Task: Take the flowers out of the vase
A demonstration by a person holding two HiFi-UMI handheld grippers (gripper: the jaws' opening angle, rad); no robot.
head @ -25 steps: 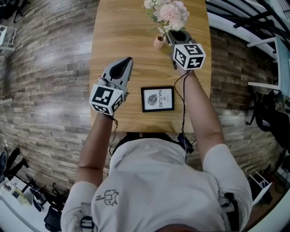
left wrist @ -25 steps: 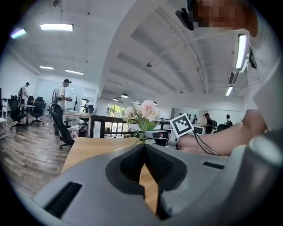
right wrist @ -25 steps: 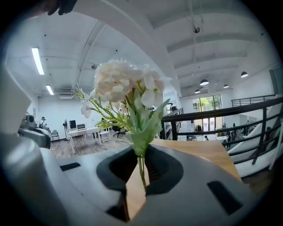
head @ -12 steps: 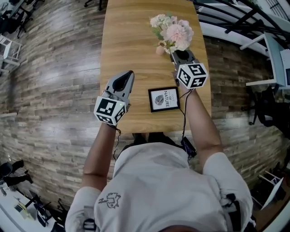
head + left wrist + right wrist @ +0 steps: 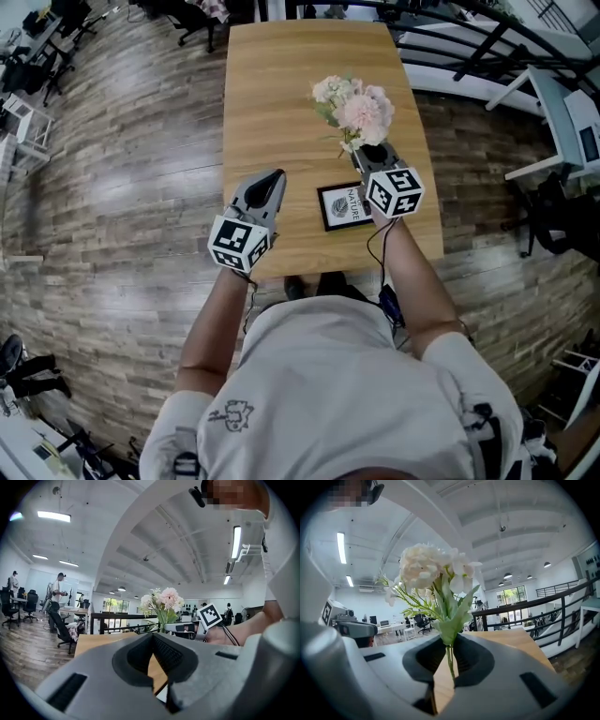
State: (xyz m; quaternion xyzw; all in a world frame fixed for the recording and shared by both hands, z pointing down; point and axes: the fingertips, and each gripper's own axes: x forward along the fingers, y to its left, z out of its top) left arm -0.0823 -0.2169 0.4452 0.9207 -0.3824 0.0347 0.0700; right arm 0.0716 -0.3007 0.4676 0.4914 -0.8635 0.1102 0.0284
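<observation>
A bunch of pale pink and white flowers (image 5: 356,105) with green leaves hangs over the wooden table (image 5: 272,94), held by its stems in my right gripper (image 5: 364,152). In the right gripper view the jaws are shut on the thin green stems (image 5: 450,660), and the blooms (image 5: 426,569) stand upright above them. I see no vase in any view. My left gripper (image 5: 275,176) hovers over the table's near left part, shut and empty. Its closed jaws (image 5: 152,637) point towards the flowers (image 5: 164,603) and the right gripper's marker cube (image 5: 209,616).
A black-framed picture (image 5: 342,204) lies flat on the table between the two grippers. Wood-plank floor runs along both sides of the table. A dark railing (image 5: 487,47) runs at the far right, and office chairs (image 5: 197,14) stand at the far left. People stand far off (image 5: 58,592).
The right gripper has come back along the table with the flowers in it. The small vase seen beside it earlier is out of sight. The left gripper has drawn back too.
</observation>
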